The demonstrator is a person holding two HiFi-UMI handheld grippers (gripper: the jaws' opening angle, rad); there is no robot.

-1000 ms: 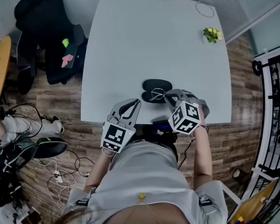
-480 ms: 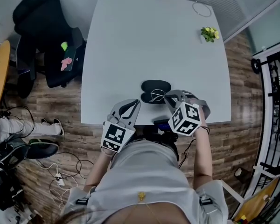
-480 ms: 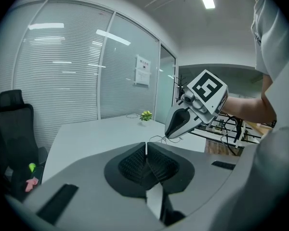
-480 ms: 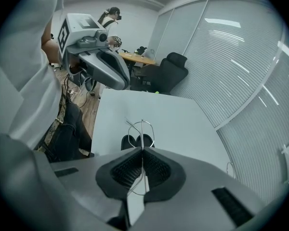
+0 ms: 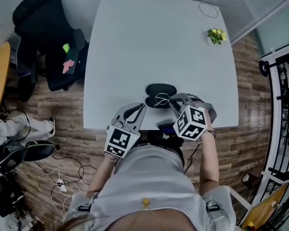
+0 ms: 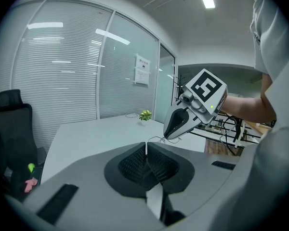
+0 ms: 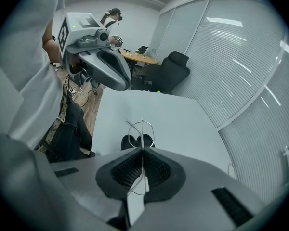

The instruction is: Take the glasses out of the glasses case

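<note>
We have the right gripper (image 7: 142, 149) clamped on the wire glasses (image 7: 140, 128) at the open glasses case (image 5: 160, 89). The left gripper (image 6: 146, 146) is closed and empty.

Down on the floor at the left, a bystander's pale-trousered leg (image 5: 19, 127) and shoe (image 5: 51, 121) have pulled in toward the edge of view, and the dark rounded object (image 5: 36, 150) beside them has slid leftward too

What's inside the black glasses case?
Only dark lining shows in the open glasses case. The wire glasses are pinched in the right tool, over its near half, hiding part of the inside.
</note>
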